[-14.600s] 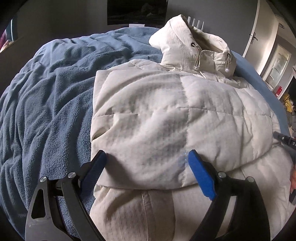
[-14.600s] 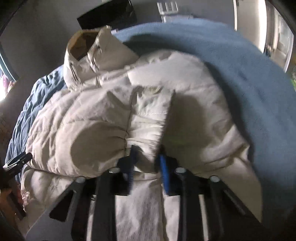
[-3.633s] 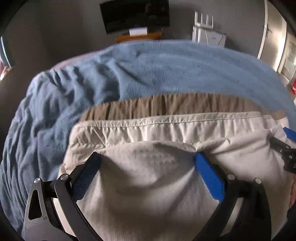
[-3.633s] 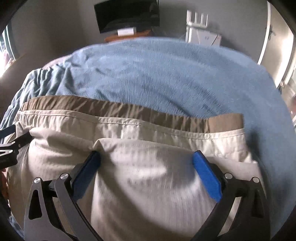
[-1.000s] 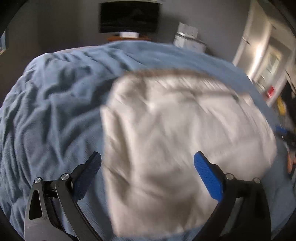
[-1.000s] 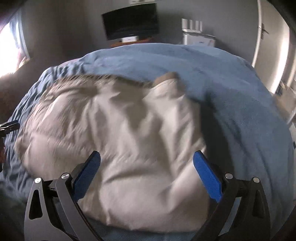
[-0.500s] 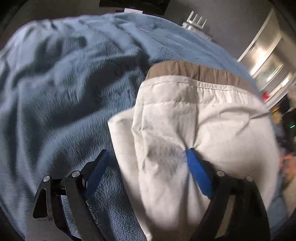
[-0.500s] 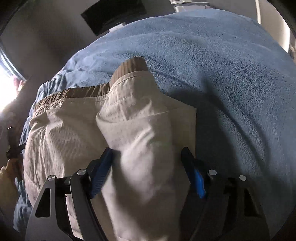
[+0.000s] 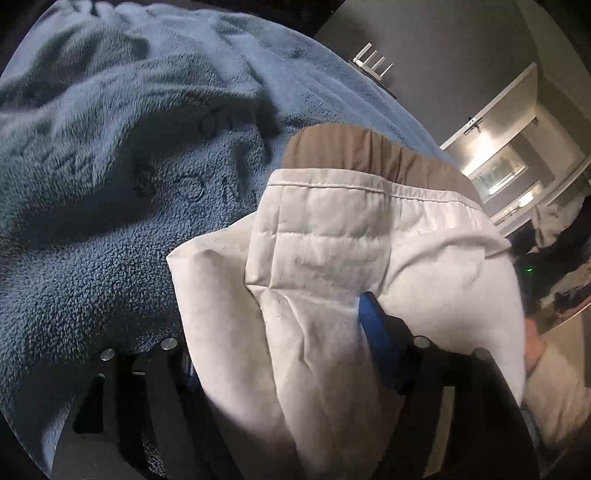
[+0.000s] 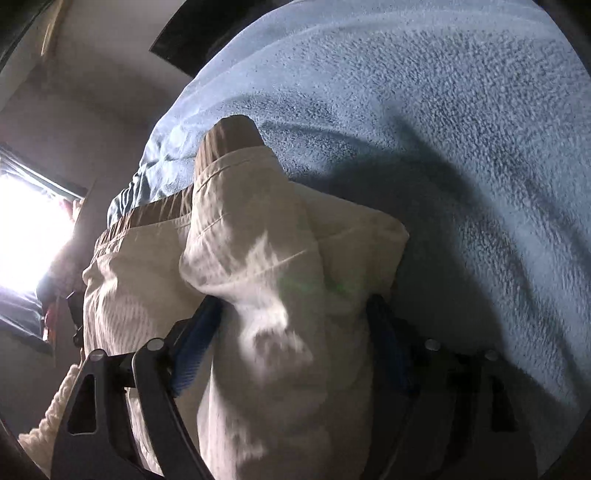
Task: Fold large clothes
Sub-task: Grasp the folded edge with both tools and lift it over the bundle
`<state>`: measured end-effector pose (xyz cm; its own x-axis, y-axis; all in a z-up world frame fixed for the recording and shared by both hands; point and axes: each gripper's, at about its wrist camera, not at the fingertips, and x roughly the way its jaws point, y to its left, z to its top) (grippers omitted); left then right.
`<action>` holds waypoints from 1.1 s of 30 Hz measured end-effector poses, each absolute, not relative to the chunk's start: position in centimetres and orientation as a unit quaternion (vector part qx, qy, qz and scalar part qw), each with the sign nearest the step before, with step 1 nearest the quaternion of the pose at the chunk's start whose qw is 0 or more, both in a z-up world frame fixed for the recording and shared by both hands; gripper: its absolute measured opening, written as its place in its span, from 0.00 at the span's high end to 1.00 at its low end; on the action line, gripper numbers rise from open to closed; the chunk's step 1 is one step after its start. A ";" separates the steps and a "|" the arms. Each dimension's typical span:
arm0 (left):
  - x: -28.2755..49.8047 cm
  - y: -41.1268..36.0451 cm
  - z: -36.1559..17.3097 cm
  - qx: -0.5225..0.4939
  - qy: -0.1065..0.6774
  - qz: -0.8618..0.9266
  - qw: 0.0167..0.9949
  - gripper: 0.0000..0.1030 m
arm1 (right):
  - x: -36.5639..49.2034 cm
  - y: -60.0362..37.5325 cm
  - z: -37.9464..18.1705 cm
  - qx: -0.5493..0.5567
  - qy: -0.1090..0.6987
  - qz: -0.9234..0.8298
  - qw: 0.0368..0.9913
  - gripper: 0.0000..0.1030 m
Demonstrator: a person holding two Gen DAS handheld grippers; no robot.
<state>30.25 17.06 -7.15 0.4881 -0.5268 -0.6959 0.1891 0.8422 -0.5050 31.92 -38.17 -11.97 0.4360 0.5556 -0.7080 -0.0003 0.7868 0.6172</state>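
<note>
While both claws close on the near corners of the folded white jacket [image 9: 325, 258], the step in hand looks like taking hold for one more fold. The left claw [image 9: 280, 354] has a thick wad of the jacket's left corner between its blue pads, and its jaws are closing; the right pad presses into the cloth, the left one is mostly hidden. The right claw [image 10: 291, 332] straddles the jacket's right corner [image 10: 280, 280] the same way, jaws closing, cloth bulging up between them.

The next move probably calls for a firm pinch through all the puffy layers, then lifting both corners together and carrying them toward the brown hem band [image 9: 369, 151] at the far edge, kept level so the bundle does not slump open.

The jacket lies on a bed under a blue fleece blanket [image 9: 110, 184]. Beyond are grey walls, a dark screen [image 10: 192, 33], a lit doorway [image 9: 495, 162] and a bright window [image 10: 26, 229].
</note>
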 end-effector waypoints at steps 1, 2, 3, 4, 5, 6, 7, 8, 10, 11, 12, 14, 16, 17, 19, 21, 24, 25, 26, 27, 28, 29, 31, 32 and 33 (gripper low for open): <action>29.8 16.8 -6.7 -0.173 0.452 -0.219 0.847 0.54 | 31.4 -37.4 -11.2 0.261 0.491 0.181 0.811 0.58; 29.2 16.4 -5.9 -0.155 0.445 -0.222 0.854 0.64 | 30.7 -37.0 -10.3 0.246 0.481 0.181 0.822 0.72; 28.7 16.2 -5.4 -0.142 0.441 -0.227 0.857 0.68 | 29.8 -36.7 -9.3 0.238 0.468 0.181 0.832 0.79; 28.5 16.1 -5.1 -0.132 0.440 -0.229 0.858 0.72 | 29.3 -36.6 -8.8 0.229 0.459 0.182 0.839 0.80; 28.2 16.1 -4.8 -0.124 0.444 -0.231 0.857 0.73 | 28.8 -36.3 -8.3 0.214 0.453 0.180 0.847 0.80; 28.1 16.1 -4.7 -0.124 0.446 -0.231 0.856 0.73 | 28.8 -36.1 -8.2 0.205 0.453 0.178 0.849 0.79; 27.9 16.3 -4.5 -0.129 0.451 -0.230 0.853 0.73 | 29.0 -35.9 -8.1 0.197 0.463 0.172 0.847 0.77; 27.9 16.6 -4.4 -0.131 0.456 -0.222 0.852 0.72 | 29.2 -35.8 -8.0 0.192 0.472 0.163 0.845 0.67; 28.0 16.3 -4.2 -0.111 0.458 -0.208 0.857 0.65 | 29.3 -35.2 -8.1 0.154 0.493 0.126 0.847 0.46; 27.5 16.3 -4.0 -0.089 0.457 -0.202 0.862 0.61 | 29.1 -35.2 -8.0 0.144 0.493 0.122 0.849 0.42; 27.2 16.5 -4.0 -0.082 0.458 -0.198 0.863 0.57 | 28.8 -35.6 -8.0 0.144 0.493 0.121 0.850 0.35; 26.9 17.5 -4.4 -0.096 0.466 -0.198 0.857 0.46 | 28.8 -36.4 -8.4 0.157 0.500 0.119 0.844 0.24; 27.2 19.0 -4.9 -0.136 0.475 -0.205 0.845 0.35 | 28.8 -38.0 -9.6 0.208 0.514 0.141 0.820 0.23; 27.4 20.0 -5.8 -0.168 0.484 -0.212 0.832 0.32 | 29.0 -38.5 -10.4 0.239 0.520 0.154 0.806 0.21; 27.9 20.8 -6.8 -0.204 0.487 -0.224 0.819 0.28 | 29.4 -38.5 -11.1 0.256 0.522 0.168 0.796 0.17; 28.7 20.7 -7.7 -0.211 0.485 -0.233 0.816 0.22 | 30.3 -38.0 -11.9 0.268 0.528 0.184 0.785 0.11; 29.7 19.7 -7.7 -0.193 0.473 -0.229 0.829 0.20 | 31.9 -36.5 -11.9 0.256 0.522 0.198 0.789 0.21; 29.5 19.6 -7.6 -0.192 0.472 -0.225 0.831 0.20 | 32.6 -35.8 -11.7 0.251 0.516 0.201 0.794 0.29; 29.6 18.9 -7.4 -0.192 0.470 -0.220 0.833 0.25 | 32.9 -35.3 -11.5 0.254 0.509 0.202 0.797 0.43; 29.7 18.6 -7.1 -0.188 0.466 -0.223 0.835 0.36 | 33.2 -34.6 -11.2 0.256 0.502 0.207 0.800 0.55; 29.8 18.1 -6.5 -0.182 0.458 -0.239 0.837 0.59 | 33.1 -34.0 -10.7 0.243 0.497 0.205 0.807 0.59; 29.5 17.5 -5.7 -0.161 0.453 -0.239 0.844 0.67 | 32.9 -33.6 -10.5 0.229 0.492 0.204 0.815 0.68; 28.8 16.4 -4.6 -0.116 0.444 -0.240 0.856 0.76 | 32.0 -32.7 -9.0 0.197 0.473 0.201 0.835 0.80; 28.1 16.2 -3.9 -0.095 0.438 -0.235 0.863 0.80 | 31.3 -32.6 -8.2 0.184 0.460 0.199 0.846 0.85; 27.5 16.0 -3.5 -0.087 0.435 -0.230 0.866 0.81 | 30.3 -32.2 -6.9 0.166 0.442 0.196 0.859 0.87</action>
